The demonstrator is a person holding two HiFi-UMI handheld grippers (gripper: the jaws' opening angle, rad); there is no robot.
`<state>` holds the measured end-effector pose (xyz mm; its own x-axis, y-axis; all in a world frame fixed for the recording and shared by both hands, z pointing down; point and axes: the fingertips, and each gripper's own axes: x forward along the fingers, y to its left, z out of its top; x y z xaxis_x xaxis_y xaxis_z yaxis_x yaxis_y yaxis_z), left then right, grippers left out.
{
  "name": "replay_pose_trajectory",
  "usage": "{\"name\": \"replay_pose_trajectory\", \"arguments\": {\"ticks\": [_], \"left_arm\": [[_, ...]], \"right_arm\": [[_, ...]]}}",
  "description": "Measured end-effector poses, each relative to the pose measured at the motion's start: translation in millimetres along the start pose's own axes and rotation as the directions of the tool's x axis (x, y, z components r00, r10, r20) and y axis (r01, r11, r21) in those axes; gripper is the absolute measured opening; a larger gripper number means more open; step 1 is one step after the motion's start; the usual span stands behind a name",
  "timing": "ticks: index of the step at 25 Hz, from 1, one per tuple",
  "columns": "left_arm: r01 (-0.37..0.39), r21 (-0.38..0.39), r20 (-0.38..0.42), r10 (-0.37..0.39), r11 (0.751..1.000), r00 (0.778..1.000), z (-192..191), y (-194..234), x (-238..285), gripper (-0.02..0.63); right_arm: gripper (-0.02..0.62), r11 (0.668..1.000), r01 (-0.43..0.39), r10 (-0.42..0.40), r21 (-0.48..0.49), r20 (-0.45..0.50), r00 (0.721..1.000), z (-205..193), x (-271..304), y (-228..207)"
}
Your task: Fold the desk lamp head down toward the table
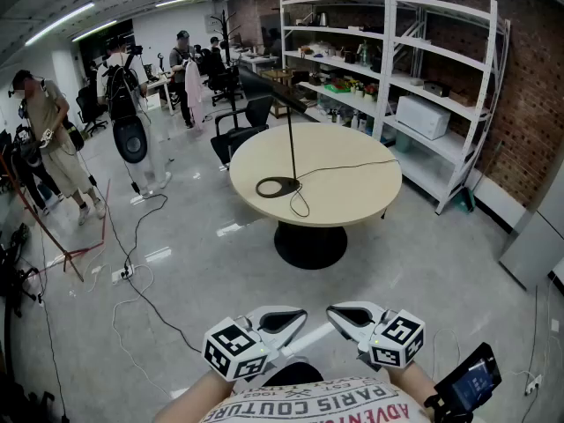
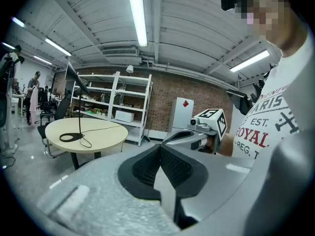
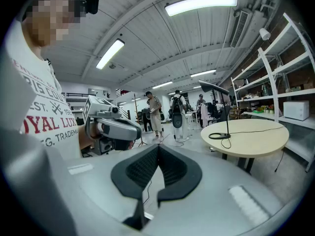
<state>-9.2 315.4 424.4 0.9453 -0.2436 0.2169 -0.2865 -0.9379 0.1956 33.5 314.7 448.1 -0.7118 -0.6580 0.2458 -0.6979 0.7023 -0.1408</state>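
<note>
A thin black desk lamp (image 1: 290, 139) stands on the round beige table (image 1: 352, 192). Its ring base (image 1: 278, 186) lies near the table's left edge, and its pole is upright with the slim head reaching out at the top. A black cable runs from the base across the tabletop. Both grippers are low and near the person's body, far from the table. My left gripper (image 1: 298, 317) and right gripper (image 1: 335, 313) are shut and hold nothing. The left gripper (image 2: 158, 149) sees the lamp (image 2: 79, 117) far off on the left. The right gripper (image 3: 157, 149) sees the lamp (image 3: 227, 114) on the right.
White shelving (image 1: 414, 77) with boxes stands behind the table against a brick wall. Black office chairs (image 1: 242, 122) sit at the table's far left. Several people (image 1: 53, 139) stand at the left. Cables (image 1: 132, 271) trail over the grey floor. A dark screen device (image 1: 471, 379) is at bottom right.
</note>
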Motion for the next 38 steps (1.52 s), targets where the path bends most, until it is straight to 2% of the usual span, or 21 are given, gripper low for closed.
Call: {"name": "replay_pose_trajectory", "arguments": {"ticks": [28, 38], "left_arm": [[0.008, -0.024, 0.027, -0.008, 1.000, 1.000, 10.2, 15.4, 3.5, 0.002], [-0.007, -0.024, 0.020, 0.008, 1.000, 1.000, 19.2, 47.4, 22.0, 0.002]], "right_arm": [[0.000, 1.000, 0.010, -0.010, 0.016, 0.011, 1.000, 4.6, 6.4, -10.0], [0.000, 0.999, 0.010, -0.011, 0.039, 0.014, 1.000, 9.5, 22.7, -45.5]]}}
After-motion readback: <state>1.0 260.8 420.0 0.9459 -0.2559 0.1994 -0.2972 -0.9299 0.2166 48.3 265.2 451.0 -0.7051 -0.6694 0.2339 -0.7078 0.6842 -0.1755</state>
